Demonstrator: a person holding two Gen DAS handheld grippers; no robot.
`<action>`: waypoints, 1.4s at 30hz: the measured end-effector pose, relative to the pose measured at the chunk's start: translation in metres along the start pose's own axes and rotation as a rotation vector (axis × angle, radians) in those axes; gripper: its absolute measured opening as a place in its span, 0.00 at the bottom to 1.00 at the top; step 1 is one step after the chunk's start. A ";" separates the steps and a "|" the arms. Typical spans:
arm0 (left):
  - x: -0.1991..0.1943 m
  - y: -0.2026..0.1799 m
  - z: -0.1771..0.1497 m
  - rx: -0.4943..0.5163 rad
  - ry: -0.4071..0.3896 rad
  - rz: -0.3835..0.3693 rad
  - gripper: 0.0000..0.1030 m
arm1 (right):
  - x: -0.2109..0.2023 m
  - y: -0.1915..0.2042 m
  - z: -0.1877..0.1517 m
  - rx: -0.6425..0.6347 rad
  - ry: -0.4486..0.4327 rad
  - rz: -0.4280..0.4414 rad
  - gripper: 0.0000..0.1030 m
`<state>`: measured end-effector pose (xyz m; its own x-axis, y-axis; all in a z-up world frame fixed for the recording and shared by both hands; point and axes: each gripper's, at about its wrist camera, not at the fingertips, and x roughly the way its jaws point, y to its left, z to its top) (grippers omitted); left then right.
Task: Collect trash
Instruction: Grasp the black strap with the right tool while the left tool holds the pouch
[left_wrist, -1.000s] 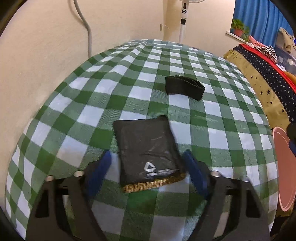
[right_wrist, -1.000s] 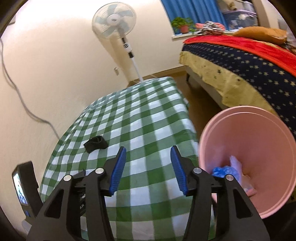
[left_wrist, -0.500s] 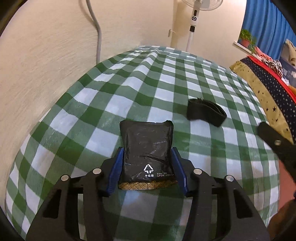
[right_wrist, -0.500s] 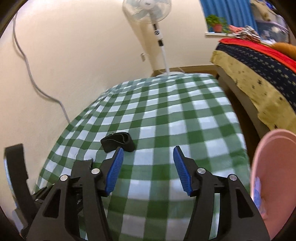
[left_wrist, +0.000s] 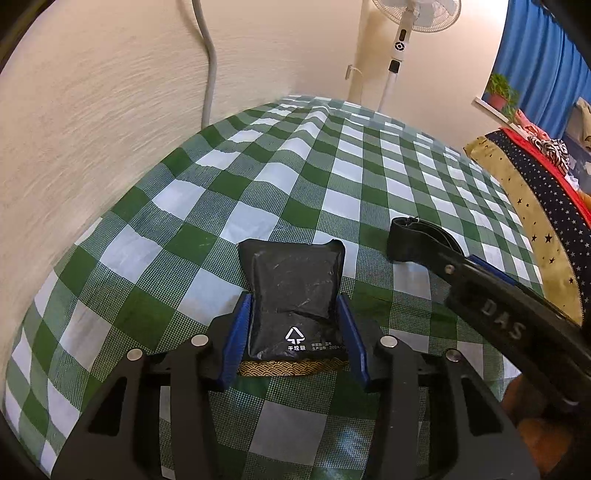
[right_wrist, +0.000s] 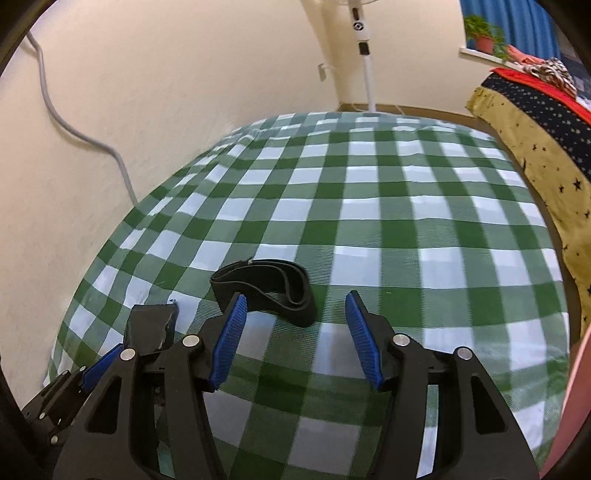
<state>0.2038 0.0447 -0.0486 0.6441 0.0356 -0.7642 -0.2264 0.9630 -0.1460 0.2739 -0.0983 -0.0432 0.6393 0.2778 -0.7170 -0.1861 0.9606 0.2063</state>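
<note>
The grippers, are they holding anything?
The closing left gripper squeezes the flat black plastic packet by its side edges near its printed end; the closing right gripper holds nothing.

We're looking at a crinkly, glossy black plastic packet on a smooth green-and-white checked cloth. The black strap looks like matt woven fabric, and the wall is rough textured plaster.

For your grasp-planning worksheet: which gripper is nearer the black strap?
Right. The right gripper hovers just short of the black strap; the left gripper straddles the black packet beside it.
</note>
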 end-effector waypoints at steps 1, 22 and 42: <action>0.000 0.000 0.000 -0.001 0.001 -0.001 0.44 | 0.001 0.002 0.000 -0.006 0.006 0.003 0.39; -0.035 -0.005 -0.001 -0.001 -0.048 -0.055 0.41 | -0.086 -0.025 -0.027 0.162 -0.133 -0.028 0.08; -0.090 -0.032 -0.019 0.078 -0.116 -0.169 0.41 | -0.186 -0.032 -0.050 0.171 -0.234 -0.090 0.08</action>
<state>0.1392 0.0053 0.0132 0.7486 -0.1020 -0.6551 -0.0541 0.9754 -0.2137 0.1231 -0.1810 0.0504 0.8055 0.1656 -0.5690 -0.0053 0.9621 0.2725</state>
